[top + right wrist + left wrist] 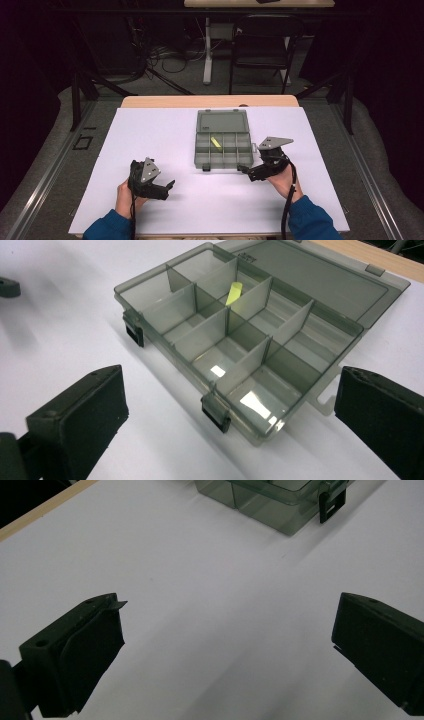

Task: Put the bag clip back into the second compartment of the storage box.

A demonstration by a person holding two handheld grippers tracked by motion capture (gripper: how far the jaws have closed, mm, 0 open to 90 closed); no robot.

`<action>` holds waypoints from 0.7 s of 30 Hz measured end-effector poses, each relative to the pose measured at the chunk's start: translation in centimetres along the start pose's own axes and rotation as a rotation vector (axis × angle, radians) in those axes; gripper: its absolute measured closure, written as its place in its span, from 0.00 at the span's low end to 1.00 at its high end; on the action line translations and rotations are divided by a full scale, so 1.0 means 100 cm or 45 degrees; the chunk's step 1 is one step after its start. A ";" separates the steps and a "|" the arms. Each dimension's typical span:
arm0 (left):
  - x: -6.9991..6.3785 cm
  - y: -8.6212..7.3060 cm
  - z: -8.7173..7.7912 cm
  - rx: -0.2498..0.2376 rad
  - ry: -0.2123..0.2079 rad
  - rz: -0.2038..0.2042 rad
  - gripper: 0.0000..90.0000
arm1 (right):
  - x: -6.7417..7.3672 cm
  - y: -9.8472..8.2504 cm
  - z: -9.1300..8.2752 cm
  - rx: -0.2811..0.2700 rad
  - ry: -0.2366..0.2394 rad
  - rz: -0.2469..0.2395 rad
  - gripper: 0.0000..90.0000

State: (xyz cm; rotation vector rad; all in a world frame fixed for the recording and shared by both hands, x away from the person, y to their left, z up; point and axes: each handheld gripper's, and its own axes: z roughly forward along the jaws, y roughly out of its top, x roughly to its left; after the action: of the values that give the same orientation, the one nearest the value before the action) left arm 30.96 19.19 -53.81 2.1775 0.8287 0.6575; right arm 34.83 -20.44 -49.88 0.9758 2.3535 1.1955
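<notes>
Your right gripper point(246, 171) hovers with jaws spread wide and nothing between them, just beside the near right corner of the grey compartment box point(223, 148). Your left gripper point(170, 187), equally wide and bare, sits low over the white table point(165, 135), well apart from the box's left side. That box lies open at mid-table, its lid point(222, 121) folded flat behind. A small yellow piece point(215, 142) rests in a middle compartment toward the back.
</notes>
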 end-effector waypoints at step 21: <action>0.001 -0.002 0.001 0.016 0.010 0.008 0.00 | -0.002 -0.022 -0.014 -0.031 -0.023 -0.002 0.00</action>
State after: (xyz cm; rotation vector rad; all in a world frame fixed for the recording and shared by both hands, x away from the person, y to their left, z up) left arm 31.00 19.34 -54.02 2.1909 0.8321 0.6658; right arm 33.28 -22.31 -50.78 0.9722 2.3203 1.2070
